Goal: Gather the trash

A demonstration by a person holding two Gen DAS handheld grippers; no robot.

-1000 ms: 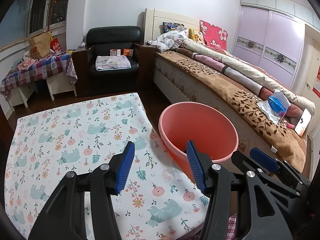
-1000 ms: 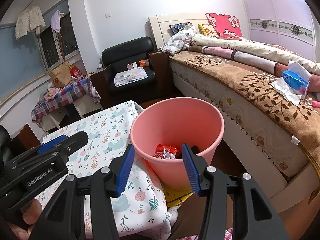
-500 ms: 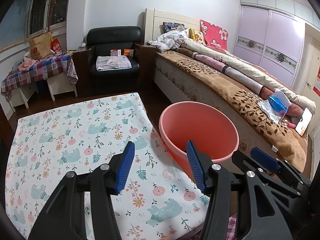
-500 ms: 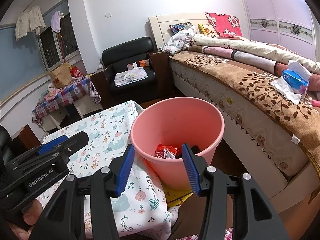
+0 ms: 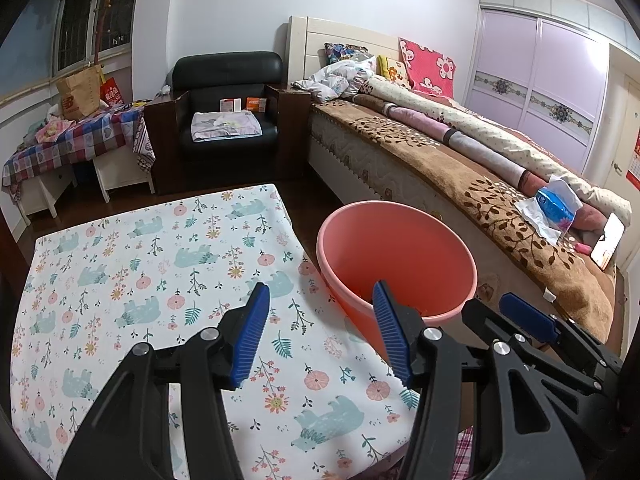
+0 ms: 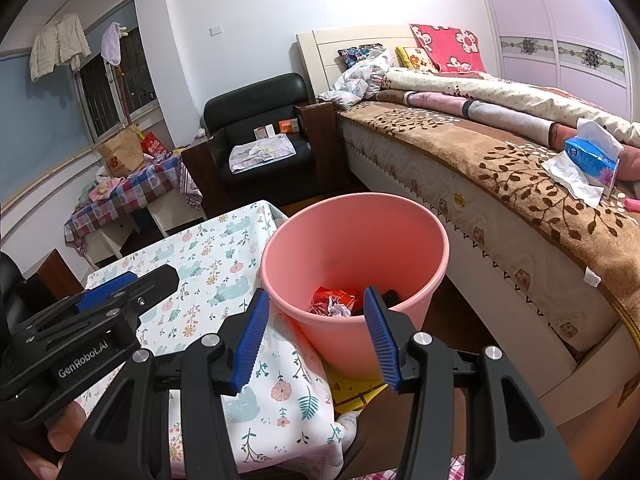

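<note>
A pink plastic bin point(image 6: 354, 240) stands on the floor between the table and the bed; it also shows in the left wrist view point(image 5: 396, 256). Crumpled red and white trash point(image 6: 334, 302) lies at its bottom. My right gripper point(image 6: 316, 336) is open and empty, held just above the bin's near rim. My left gripper point(image 5: 322, 334) is open and empty over the table's right edge beside the bin. The left gripper also shows at the left of the right wrist view point(image 6: 104, 300).
A table with a floral bear-print cloth point(image 5: 140, 280) is left of the bin. A bed with a brown blanket point(image 5: 460, 168) runs along the right, with a blue tissue pack point(image 6: 592, 158) on it. A black armchair point(image 5: 228, 108) and a checked side table point(image 5: 76, 136) stand behind.
Almost nothing has moved; both grippers stay open and hover in place, with only a slight drift of the left view.
</note>
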